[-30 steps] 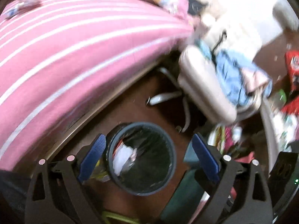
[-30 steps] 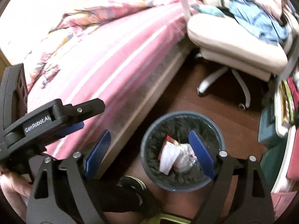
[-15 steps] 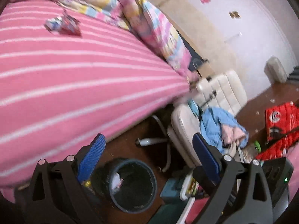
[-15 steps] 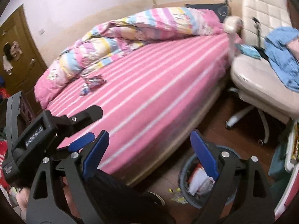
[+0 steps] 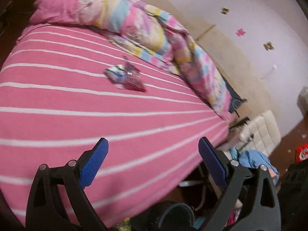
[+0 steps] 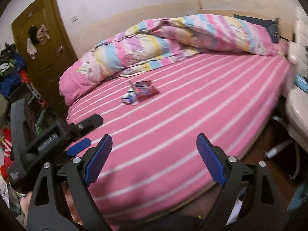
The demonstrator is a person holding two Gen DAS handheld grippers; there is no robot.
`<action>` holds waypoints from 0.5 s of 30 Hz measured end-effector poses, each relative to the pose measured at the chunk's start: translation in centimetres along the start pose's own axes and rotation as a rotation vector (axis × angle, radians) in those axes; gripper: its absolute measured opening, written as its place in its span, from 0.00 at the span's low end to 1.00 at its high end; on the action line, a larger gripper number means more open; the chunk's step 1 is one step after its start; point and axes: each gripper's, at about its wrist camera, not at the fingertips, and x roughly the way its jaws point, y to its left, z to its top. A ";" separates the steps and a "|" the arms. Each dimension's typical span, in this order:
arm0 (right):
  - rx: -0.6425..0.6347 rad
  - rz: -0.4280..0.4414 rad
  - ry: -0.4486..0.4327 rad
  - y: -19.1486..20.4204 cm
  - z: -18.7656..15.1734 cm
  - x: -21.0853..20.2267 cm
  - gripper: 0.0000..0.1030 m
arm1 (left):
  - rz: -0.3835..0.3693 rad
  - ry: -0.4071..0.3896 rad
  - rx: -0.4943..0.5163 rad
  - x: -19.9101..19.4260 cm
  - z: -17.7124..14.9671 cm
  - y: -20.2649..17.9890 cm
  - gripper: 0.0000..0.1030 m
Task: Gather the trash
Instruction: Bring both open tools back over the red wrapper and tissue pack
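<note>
A red snack wrapper (image 5: 133, 80) (image 6: 145, 92) and a crumpled white-and-blue wrapper (image 5: 115, 73) (image 6: 128, 98) lie side by side in the middle of the pink striped bed (image 5: 57, 119) (image 6: 192, 105). My left gripper (image 5: 153, 154) is open and empty, raised over the bed's near edge, well short of the wrappers. My right gripper (image 6: 154, 151) is open and empty too, also above the near edge. The left gripper's body (image 6: 48, 138) shows at the left of the right wrist view. The dark bin's rim (image 5: 177, 213) peeks in at the bottom of the left wrist view.
A rumpled pastel quilt (image 6: 173, 38) lies along the far side of the bed. A cream office chair (image 5: 259, 134) with blue clothes (image 5: 254, 157) stands to the right. A brown door (image 6: 42, 44) and piled clutter (image 6: 11, 73) sit at the left.
Both grippers have risen and tilted up from over the bin to face across the bed. The bin has dropped to the bottom edge, and the wrappers on the bed now sit nearer the middle.
</note>
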 end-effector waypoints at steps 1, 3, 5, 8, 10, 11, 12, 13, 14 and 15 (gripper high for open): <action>-0.007 0.006 -0.001 0.5 0.2 0.9 0.86 | 0.009 -0.003 -0.008 0.2 0.4 0.8 0.89; -0.027 0.016 0.000 1.6 0.7 3.9 0.86 | 0.031 -0.012 -0.026 1.3 1.5 2.7 0.89; -0.033 0.023 0.007 2.2 0.9 5.7 0.86 | 0.043 -0.012 -0.036 2.4 2.3 4.0 0.89; -0.039 0.027 0.016 2.7 1.1 9.0 0.86 | 0.054 -0.020 -0.042 4.7 3.7 6.1 0.89; -0.051 0.030 0.016 2.8 1.3 11.1 0.86 | 0.065 -0.023 -0.042 6.0 4.4 7.3 0.89; -0.055 0.033 0.016 2.8 1.5 12.0 0.86 | 0.067 -0.012 -0.051 7.0 4.9 8.0 0.89; -0.055 0.034 0.018 2.6 1.7 13.1 0.86 | 0.064 0.000 -0.063 7.7 5.3 8.4 0.89; -0.050 0.036 0.021 2.6 2.1 14.2 0.86 | 0.062 0.012 -0.086 8.5 5.9 9.0 0.89; -0.048 0.038 0.021 2.5 2.2 14.5 0.86 | 0.056 0.017 -0.112 9.4 6.5 9.6 0.89; -0.043 0.038 0.020 2.6 2.7 15.5 0.86 | 0.050 0.022 -0.123 9.9 6.9 9.9 0.89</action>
